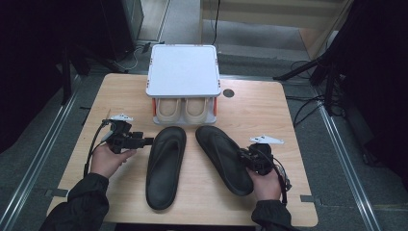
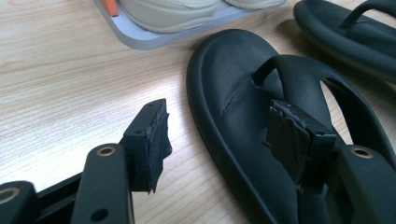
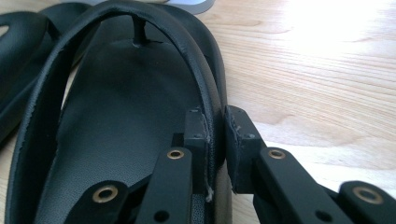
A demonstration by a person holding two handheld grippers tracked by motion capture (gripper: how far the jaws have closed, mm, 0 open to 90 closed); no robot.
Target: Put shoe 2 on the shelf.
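Two black flip-flops lie side by side on the wooden table (image 1: 260, 110). My left gripper (image 1: 146, 141) is open just left of the left flip-flop (image 1: 166, 168). In the left gripper view one jaw hangs over bare wood and the other over the strap of that flip-flop (image 2: 233, 84), so its outer edge lies between the open jaws of my left gripper (image 2: 219, 123). My right gripper (image 1: 243, 155) is at the right side of the right flip-flop (image 1: 219, 151). In the right gripper view, my right gripper (image 3: 215, 126) is shut on the strap of the right flip-flop (image 3: 121, 121), near its outer edge.
A small shoe rack (image 1: 183, 72) with a flat grey top stands at the table's back middle, and a pair of beige shoes (image 1: 168, 109) sits on its lower shelf. A round dark hole (image 1: 228, 93) is beside it. Dark stands and cables surround the table.
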